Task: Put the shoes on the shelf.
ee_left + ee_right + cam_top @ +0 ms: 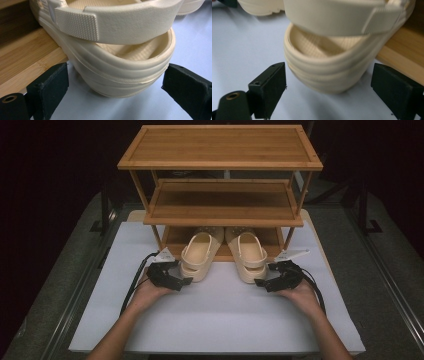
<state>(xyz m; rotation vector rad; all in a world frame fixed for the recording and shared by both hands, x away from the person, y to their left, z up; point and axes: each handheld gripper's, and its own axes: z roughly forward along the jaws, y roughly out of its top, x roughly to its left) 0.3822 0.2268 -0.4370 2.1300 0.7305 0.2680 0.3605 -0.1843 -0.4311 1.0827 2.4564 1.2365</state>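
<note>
- Two cream clogs, the left clog (199, 256) and right clog (248, 255), sit toes on the wooden rack's (220, 147) lowest shelf, heels on the white table (215, 320) near its far edge.
- Left gripper (181, 281) spread wide, jaws flanking the left clog's heel without touching.
- Right gripper (262, 282) likewise agape around the right clog's heel.

Bare forearms, no sleeves; both grippers — left gripper (176, 279), right gripper (265, 282) — black, seemingly foam-padded jaws, brass-ringed holes, black cables, grey plates.
</note>
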